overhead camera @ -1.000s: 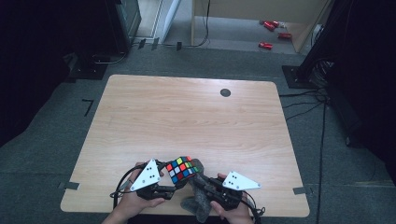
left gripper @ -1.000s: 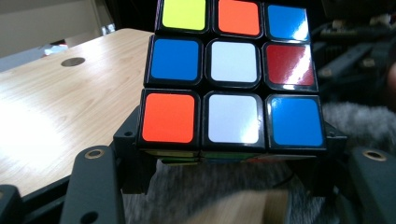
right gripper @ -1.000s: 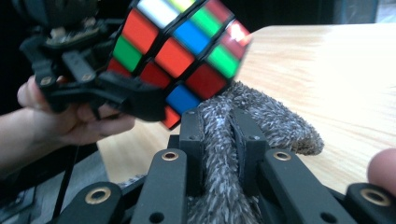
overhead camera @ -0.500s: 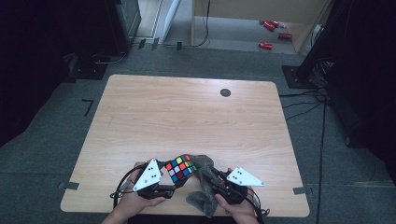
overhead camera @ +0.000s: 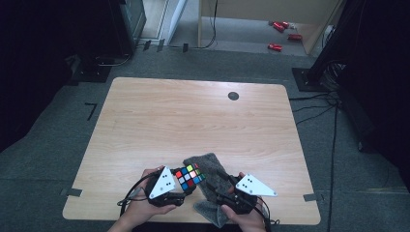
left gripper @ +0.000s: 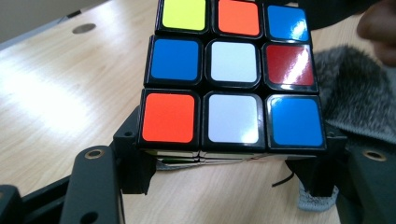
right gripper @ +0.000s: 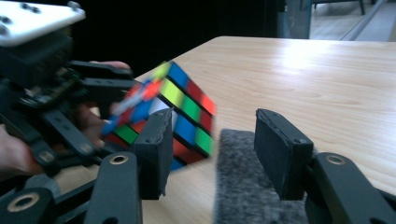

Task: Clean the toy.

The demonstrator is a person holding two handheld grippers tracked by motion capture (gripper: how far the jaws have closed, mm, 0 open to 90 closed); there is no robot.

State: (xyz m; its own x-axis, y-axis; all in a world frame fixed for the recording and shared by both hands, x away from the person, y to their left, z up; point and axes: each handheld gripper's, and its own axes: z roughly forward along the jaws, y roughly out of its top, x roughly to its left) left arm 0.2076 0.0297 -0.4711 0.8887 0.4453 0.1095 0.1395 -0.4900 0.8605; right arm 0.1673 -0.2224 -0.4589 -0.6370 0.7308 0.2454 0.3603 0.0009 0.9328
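A scrambled puzzle cube is raised a little above the wooden table near its front edge. My left gripper is shut on the cube's two sides. A grey felt cloth lies on the table just right of the cube. My right gripper hovers over the cloth's near part. Its jaws have just been opening and nothing is pinched between them. In the right gripper view the left gripper is at the left.
A small black round disc sits at the far side of the table. The table's front edge is just under both hands. Red objects lie on the floor beyond the table, and cables run at the right.
The cloth, bunched up at the right gripper before, now lies spread on the table beside the cube. The right gripper's jaws have parted. The cube and left gripper stayed put.
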